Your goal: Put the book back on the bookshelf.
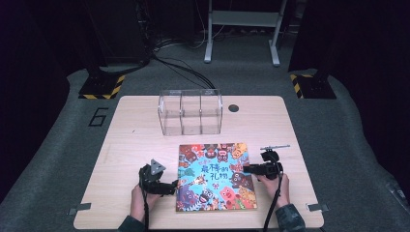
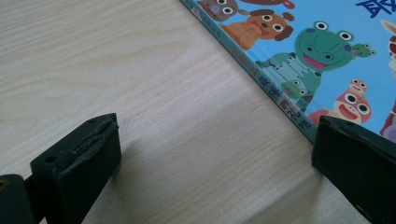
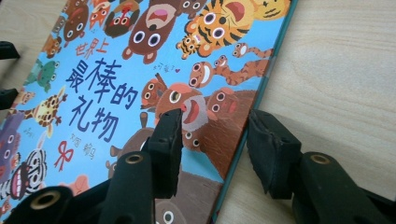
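A colourful picture book [image 1: 215, 176] with cartoon animals and blue Chinese lettering lies flat on the wooden table [image 1: 130, 145], near the front. My left gripper [image 1: 172, 186] rests on the table at the book's left edge. In the left gripper view it [image 2: 215, 154] stands wide open, with bare wood between the jaws and the book's spine [image 2: 280, 93] just beside the right jaw. My right gripper [image 1: 247, 169] is at the book's right edge. In the right gripper view it [image 3: 212, 135] is open and straddles that edge, one jaw over the cover [image 3: 140, 60], the other over the wood.
A clear plastic box [image 1: 190, 112] with three compartments stands at the back middle of the table. A small dark round hole [image 1: 234, 108] lies to its right. Two stands with yellow-black bases [image 1: 101, 87] sit on the floor beyond the table.
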`<state>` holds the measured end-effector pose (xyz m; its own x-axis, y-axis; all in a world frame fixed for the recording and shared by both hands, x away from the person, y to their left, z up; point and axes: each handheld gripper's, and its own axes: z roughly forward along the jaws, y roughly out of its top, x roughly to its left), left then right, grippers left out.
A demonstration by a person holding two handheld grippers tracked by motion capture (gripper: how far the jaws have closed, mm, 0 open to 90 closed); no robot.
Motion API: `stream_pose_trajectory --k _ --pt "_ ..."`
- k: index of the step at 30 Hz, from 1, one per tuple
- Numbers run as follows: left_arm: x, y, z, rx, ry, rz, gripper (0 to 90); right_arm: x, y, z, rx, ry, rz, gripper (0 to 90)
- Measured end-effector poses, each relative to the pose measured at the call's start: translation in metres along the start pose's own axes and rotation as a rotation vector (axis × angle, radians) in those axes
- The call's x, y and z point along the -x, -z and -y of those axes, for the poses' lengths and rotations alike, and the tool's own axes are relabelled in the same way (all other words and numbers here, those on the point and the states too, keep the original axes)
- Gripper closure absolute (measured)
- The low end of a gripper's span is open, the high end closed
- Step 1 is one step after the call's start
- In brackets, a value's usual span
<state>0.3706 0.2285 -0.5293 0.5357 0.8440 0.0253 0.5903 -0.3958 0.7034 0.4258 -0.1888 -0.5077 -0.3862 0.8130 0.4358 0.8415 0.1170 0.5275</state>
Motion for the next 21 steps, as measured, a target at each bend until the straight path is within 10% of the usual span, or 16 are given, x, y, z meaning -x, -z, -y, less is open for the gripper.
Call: stream_pose_trajectory --k 21 --pt "0.001 -0.001 0.001 0.018 0.008 -0.011 1.3 -0.008 0.032 -0.008 0.083 -0.025 -0.122 54.9"
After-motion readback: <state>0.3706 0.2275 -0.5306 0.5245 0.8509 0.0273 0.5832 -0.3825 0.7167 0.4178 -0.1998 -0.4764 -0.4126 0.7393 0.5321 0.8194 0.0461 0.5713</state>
